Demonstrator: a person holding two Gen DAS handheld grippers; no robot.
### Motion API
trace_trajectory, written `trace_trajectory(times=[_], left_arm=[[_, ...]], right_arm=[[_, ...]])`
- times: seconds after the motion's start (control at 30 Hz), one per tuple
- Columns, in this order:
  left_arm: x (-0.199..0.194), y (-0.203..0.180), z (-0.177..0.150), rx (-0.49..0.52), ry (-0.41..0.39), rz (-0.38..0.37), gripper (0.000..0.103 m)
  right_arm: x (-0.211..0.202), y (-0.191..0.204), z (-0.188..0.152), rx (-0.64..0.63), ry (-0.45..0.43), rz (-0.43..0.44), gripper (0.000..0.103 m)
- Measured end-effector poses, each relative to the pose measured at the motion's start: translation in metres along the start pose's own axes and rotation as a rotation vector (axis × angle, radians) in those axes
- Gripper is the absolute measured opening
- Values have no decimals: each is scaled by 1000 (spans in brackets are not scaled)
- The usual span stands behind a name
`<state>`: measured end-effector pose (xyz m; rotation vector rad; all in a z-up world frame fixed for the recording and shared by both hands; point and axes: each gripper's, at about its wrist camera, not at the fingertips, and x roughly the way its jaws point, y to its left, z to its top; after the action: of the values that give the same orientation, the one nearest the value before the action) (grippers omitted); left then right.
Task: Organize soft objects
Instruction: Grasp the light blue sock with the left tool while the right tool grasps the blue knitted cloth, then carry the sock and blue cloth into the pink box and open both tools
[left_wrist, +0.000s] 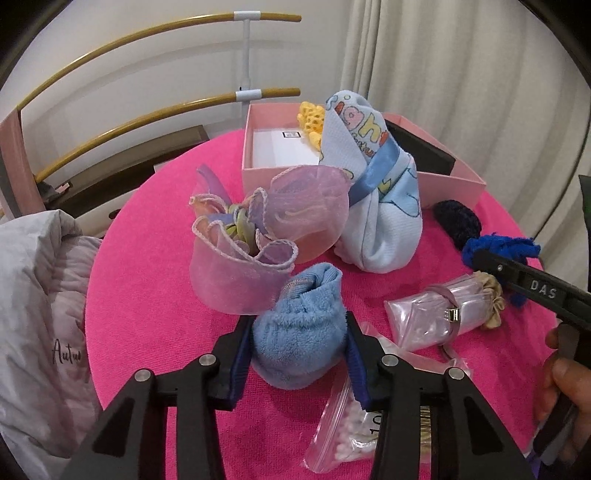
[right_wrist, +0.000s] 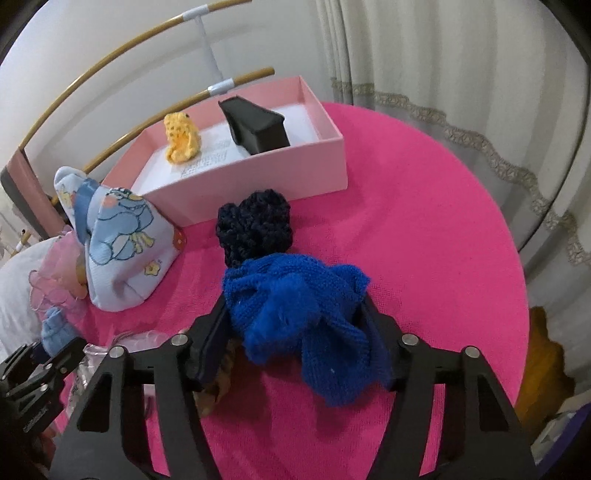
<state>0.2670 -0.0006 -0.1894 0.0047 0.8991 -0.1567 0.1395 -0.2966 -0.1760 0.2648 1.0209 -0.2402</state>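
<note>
My left gripper (left_wrist: 299, 343) is shut on a light blue terry cloth bundle (left_wrist: 301, 332) on the pink table cover. My right gripper (right_wrist: 295, 317) is shut on a royal blue knitted piece (right_wrist: 295, 317), held just above the cover; it also shows in the left wrist view (left_wrist: 495, 251). A dark navy crochet piece (right_wrist: 255, 225) lies just beyond it. A printed white-and-blue cloth pouch (right_wrist: 122, 251) and a pink organza bag (left_wrist: 266, 229) stand left of it. A pink open box (right_wrist: 258, 177) at the back holds a yellow crochet piece (right_wrist: 181, 138) and a black box (right_wrist: 255, 125).
The round table has a pink towel cover (right_wrist: 424, 229). Clear plastic bags (left_wrist: 351, 424) and a clear pouch with a beige scrunchie (left_wrist: 443, 314) lie near my left gripper. A grey quilted garment (left_wrist: 37, 314) hangs at the left. Curtains (right_wrist: 461, 74) and a gold rail (left_wrist: 110, 40) stand behind.
</note>
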Motion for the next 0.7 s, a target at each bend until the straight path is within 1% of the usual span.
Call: trace_trajectory(times=[0.07,0.13,0.4,0.53,0.7], left_arm=[[-8,-1,-2,-3,-7,-1,41],[-11,-1,-3,-3,-12,-5,40],[-38,1,-10,-2,-33,-16,40],[-56,4,-11,0,-47,-22,40],[-82,4,-7,-1,-87,-20,40]], right_arm=[[-3,-2,-2,8,-4,20,45],[-8,-5,-5,19,-17,28,42],[-43,-10,-17,26,-60,28,42],[-62,0,-20,4,-83,40,42],[-78,19,-17,-40,-106,63,42]])
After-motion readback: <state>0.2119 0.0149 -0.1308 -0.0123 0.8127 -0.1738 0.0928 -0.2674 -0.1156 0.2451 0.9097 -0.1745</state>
